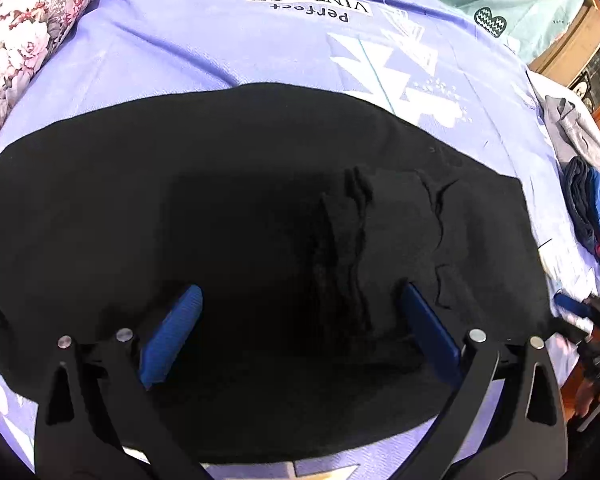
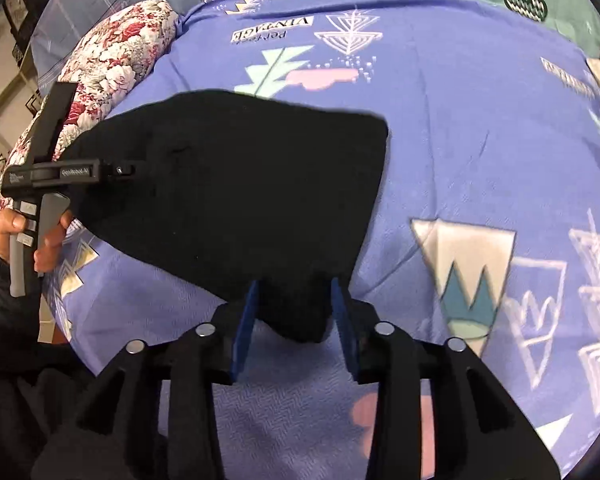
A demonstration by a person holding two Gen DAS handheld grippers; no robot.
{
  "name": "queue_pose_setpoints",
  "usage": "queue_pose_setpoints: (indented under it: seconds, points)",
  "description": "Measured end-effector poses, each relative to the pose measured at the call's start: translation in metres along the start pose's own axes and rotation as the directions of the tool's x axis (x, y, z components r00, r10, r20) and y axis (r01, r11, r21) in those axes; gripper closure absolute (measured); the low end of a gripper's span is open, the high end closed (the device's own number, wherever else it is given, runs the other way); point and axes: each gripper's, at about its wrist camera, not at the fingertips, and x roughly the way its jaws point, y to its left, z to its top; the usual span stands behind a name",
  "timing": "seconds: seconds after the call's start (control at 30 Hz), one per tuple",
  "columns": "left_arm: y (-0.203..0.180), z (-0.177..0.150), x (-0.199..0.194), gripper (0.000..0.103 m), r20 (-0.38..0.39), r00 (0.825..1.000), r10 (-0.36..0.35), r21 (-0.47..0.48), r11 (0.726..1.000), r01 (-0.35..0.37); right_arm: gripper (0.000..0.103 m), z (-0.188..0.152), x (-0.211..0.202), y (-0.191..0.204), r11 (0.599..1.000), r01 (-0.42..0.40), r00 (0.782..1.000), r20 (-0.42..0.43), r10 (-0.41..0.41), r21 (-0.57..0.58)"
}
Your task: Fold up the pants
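Right gripper (image 2: 294, 308) has its blue pads apart around a corner of the soft black pants (image 2: 228, 184), not squeezing. Left gripper (image 1: 300, 320) hangs wide open above them. They lie folded flat on the purple patterned bedsheet (image 2: 460, 152), likely for smoothing.

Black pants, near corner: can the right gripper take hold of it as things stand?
Probably yes. That corner of the black pants already lies between the right gripper's parted blue pads, and nothing else on the purple bedsheet blocks it.
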Motion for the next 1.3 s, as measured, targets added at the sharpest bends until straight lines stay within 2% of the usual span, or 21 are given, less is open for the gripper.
queue_pose_setpoints:
  seconds: [0.07,0.1,0.17,0.23,0.3,0.37,0.43,0.5,0.57,0.63,0.7,0.73,0.8,0.87,1.0,1.1,1.17,1.2,1.3]
  points:
    - [-0.003,0.001,-0.006,0.002,0.015,1.0,-0.028,0.007,1.0,0.027,0.048,0.016,-0.008,-0.002,1.0,-0.026,0.997,0.079,0.026,0.001]
    - [-0.005,0.001,-0.007,0.002,0.022,1.0,-0.016,0.015,1.0,0.015,0.048,0.027,-0.005,-0.005,1.0,-0.013,0.993,0.115,0.012,0.006]
    - [-0.007,0.001,-0.005,0.002,0.021,1.0,0.001,0.025,1.0,-0.002,0.048,0.044,0.011,-0.012,0.999,0.037,0.991,0.127,-0.041,0.029]
    - [-0.008,0.002,0.003,0.002,-0.002,1.0,0.017,0.022,1.0,-0.017,0.048,0.059,0.032,-0.019,0.999,0.023,0.992,0.122,-0.029,0.046]
    - [-0.005,0.002,0.01,0.002,-0.011,1.0,0.01,-0.001,1.0,-0.01,0.048,0.069,0.06,-0.033,0.995,-0.002,0.997,0.077,-0.006,0.102]
    - [-0.004,0.002,0.01,0.002,-0.003,1.0,0.013,-0.006,1.0,-0.013,0.048,0.073,0.085,-0.051,0.983,0.039,0.999,0.017,-0.043,0.179]
    - [-0.005,0.001,0.01,0.002,-0.003,1.0,0.018,-0.001,1.0,-0.018,0.047,0.073,0.077,-0.046,0.985,0.027,0.999,0.02,-0.031,0.173]
    - [-0.002,0.0,0.005,0.002,0.001,1.0,0.006,-0.008,1.0,-0.006,0.047,0.068,0.059,-0.042,0.984,-0.028,0.999,0.049,0.019,0.175]
    - [0.001,-0.001,0.002,0.002,0.011,0.999,-0.033,-0.027,0.999,0.034,0.043,0.055,0.037,-0.035,0.987,-0.072,0.995,0.086,0.06,0.145]
    - [0.006,-0.003,0.003,0.002,0.016,0.999,-0.041,-0.03,0.999,0.041,0.037,0.044,0.035,-0.024,0.991,-0.054,0.996,0.074,0.046,0.122]
    - [0.006,-0.004,0.008,0.002,0.03,0.999,-0.014,0.007,1.0,0.014,0.034,0.03,0.055,-0.024,0.991,0.015,1.0,-0.027,-0.011,0.132]
    - [0.005,-0.005,0.008,0.002,0.024,1.0,-0.003,0.015,1.0,0.003,0.034,0.026,0.063,-0.023,0.991,0.039,0.999,-0.036,-0.035,0.126]
    - [0.006,-0.005,0.002,0.002,0.017,1.0,-0.016,-0.005,1.0,0.016,0.031,0.026,0.057,-0.013,0.993,0.059,0.998,-0.027,-0.057,0.098]
    - [0.014,-0.008,-0.015,0.002,0.044,0.996,-0.073,-0.03,0.997,0.074,0.031,0.029,0.049,-0.01,0.993,0.043,0.999,0.012,-0.044,0.113]
    - [0.05,-0.017,-0.051,0.002,0.106,0.994,-0.024,-0.107,0.994,0.035,0.03,0.036,0.031,-0.004,0.991,0.03,0.993,0.114,-0.045,0.131]
    - [0.094,-0.032,-0.083,0.002,0.17,0.985,0.01,-0.226,0.974,0.029,0.03,0.035,0.03,-0.007,0.989,0.012,0.991,0.129,-0.031,0.147]
    - [0.128,-0.046,-0.104,0.002,0.202,0.977,0.065,-0.313,0.95,0.002,0.03,0.038,0.038,-0.007,0.988,0.023,0.992,0.116,-0.041,0.154]
    - [0.138,-0.051,-0.109,0.002,0.205,0.975,0.089,-0.341,0.94,-0.014,0.03,0.038,0.04,-0.006,0.987,0.025,0.993,0.106,-0.042,0.157]
    - [0.174,-0.068,-0.118,0.002,0.18,0.967,0.18,-0.458,0.885,-0.079,0.03,0.038,0.05,-0.009,0.981,0.008,0.997,0.075,-0.023,0.196]
